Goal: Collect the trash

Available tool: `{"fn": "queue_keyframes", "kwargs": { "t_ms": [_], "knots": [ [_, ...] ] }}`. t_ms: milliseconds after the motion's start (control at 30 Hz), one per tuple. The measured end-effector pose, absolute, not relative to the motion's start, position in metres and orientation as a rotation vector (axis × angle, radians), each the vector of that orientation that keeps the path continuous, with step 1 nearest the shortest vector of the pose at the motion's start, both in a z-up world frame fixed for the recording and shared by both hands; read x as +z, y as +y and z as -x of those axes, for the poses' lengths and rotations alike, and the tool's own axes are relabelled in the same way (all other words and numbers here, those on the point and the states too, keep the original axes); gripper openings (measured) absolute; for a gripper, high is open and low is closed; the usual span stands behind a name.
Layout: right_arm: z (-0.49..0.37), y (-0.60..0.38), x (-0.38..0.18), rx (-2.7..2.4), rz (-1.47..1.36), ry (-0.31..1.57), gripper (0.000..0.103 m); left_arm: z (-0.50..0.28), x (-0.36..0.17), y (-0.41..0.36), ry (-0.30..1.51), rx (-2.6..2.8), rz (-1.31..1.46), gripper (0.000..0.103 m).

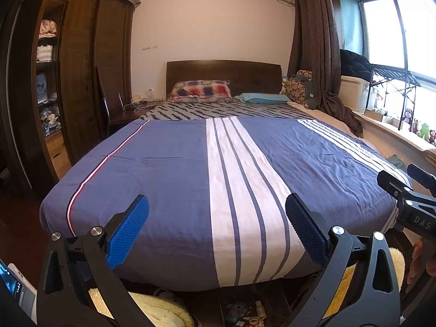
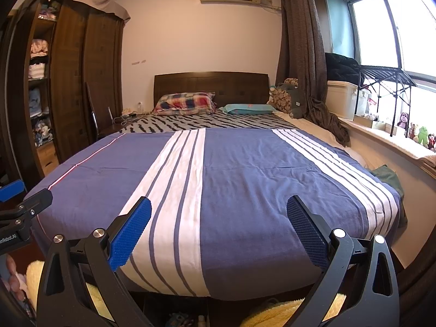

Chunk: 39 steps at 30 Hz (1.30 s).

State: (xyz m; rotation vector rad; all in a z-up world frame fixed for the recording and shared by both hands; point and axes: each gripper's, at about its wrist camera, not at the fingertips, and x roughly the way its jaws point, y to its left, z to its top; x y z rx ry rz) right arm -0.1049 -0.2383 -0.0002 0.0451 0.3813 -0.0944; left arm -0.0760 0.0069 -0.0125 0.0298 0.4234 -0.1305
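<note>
The collecting looks barely begun, as far as I can judge: both claws are empty and the only likely trash in view is untouched. That is the scatter of small wrappers, packets and little white bottles (image 1: 246,313) on the dark floor directly below the left gripper (image 1: 216,229), under the foot of the bed with the blue quilt crossed by white stripes (image 1: 169,163); it shows only partly in the right wrist view. The left gripper's blue-padded fingers stand wide apart, holding and touching nothing, hovering over the quilt's near edge. The right gripper (image 2: 218,230) is spread equally wide, also empty, just beside the left one.
</note>
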Motion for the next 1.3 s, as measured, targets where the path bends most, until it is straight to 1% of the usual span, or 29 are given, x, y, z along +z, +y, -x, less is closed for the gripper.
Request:
{"fn": "queue_keyframes", "kwargs": {
  "t_ms": [1300],
  "knots": [
    [0.1012, -0.2384, -0.0034, -0.084, -0.054, 0.401, 0.100, 0.0772, -0.0125, 0.0044, 0.427, -0.114, -0.026, 0.095]
  ]
}}
